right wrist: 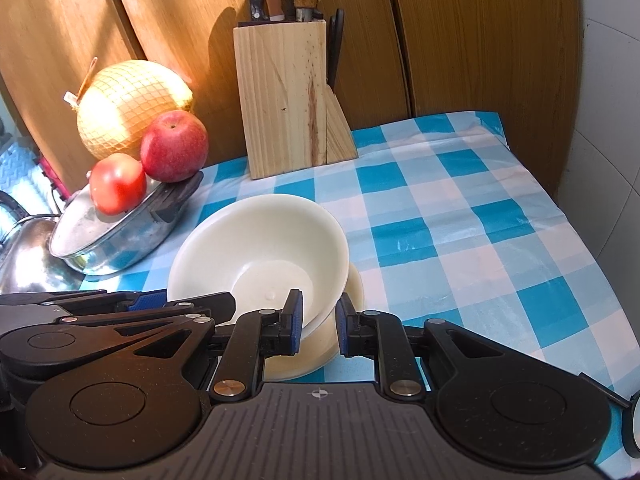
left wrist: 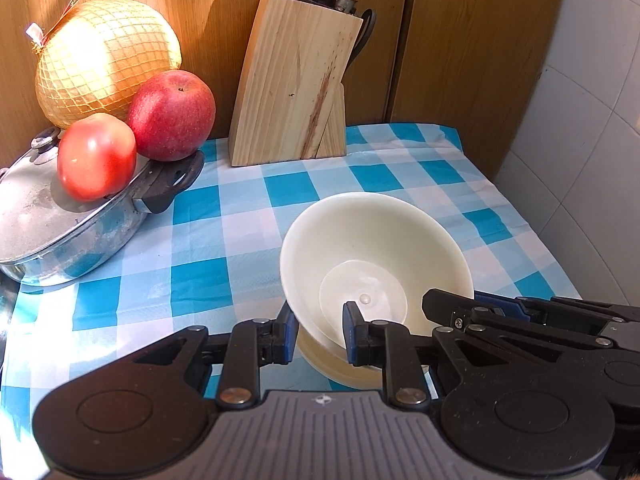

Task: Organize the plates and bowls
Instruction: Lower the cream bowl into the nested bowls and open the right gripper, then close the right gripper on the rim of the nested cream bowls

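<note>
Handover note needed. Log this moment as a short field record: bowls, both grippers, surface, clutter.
bowls: cream bowl tilted, sitting in a second bowl beneath
left gripper: shut on the cream bowl's near rim
right gripper: shut on the rim at the bowl's other side
surface: blue checked cloth
clutter: knife block, lidded pan with tomato, apple, netted pomelo

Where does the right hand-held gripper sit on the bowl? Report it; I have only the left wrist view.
Observer: The right hand-held gripper straddles the near rim of the top bowl, one pad inside and the other outside.
Operator: Report what shows past that bowl's right side.
Observer: A second cream bowl sticks out from beneath it, over the checked cloth.
Operator: Report what lies left of the pot.
Observer: A shiny metal vessel; I cannot tell what kind.
</note>
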Demonstrator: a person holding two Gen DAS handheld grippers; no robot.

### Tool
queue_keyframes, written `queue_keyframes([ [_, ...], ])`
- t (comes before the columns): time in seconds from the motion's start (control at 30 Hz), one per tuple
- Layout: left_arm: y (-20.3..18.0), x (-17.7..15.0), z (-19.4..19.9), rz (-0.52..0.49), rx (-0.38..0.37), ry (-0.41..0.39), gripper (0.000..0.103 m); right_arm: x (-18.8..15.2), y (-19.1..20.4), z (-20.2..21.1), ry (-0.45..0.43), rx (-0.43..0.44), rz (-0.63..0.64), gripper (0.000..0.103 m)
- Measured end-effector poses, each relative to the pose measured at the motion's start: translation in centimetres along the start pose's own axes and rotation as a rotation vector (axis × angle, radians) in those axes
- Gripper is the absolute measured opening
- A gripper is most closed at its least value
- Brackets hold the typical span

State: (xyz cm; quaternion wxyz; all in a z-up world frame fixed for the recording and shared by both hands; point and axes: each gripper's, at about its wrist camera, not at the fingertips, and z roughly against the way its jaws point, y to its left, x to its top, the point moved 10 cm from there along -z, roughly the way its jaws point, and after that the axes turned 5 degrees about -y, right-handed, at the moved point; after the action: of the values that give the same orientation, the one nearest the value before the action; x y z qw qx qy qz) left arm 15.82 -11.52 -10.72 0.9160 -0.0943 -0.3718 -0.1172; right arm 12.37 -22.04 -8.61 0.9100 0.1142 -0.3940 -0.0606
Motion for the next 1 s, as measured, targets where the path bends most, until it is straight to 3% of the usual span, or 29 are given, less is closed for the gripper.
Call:
queue_keyframes([
  [0.3,0.4,0.0,-1.9,0.029,-0.001,0.026,0.017,0.1,-0.7,-1.5,0.019,-0.025,-0.012,0.025],
  [0.6,1.8,-0.3,-2.1,0.081,0.001,0.046,0.021,0.3,-2.1,-1.8,0.0,-0.077,-0.012,0.038],
  [0.7,2.1,-0.9,-2.3,0.125,-0.031,0.076,0.021,0.5,-3.0,-1.6,-0.014,-0.102,-0.017,0.05],
  [1.0,1.2,-1.7,-2.4,0.089,-0.036,0.087,0.023,-0.9,-3.2,-2.9,0.053,-0.064,-0.079,0.05],
])
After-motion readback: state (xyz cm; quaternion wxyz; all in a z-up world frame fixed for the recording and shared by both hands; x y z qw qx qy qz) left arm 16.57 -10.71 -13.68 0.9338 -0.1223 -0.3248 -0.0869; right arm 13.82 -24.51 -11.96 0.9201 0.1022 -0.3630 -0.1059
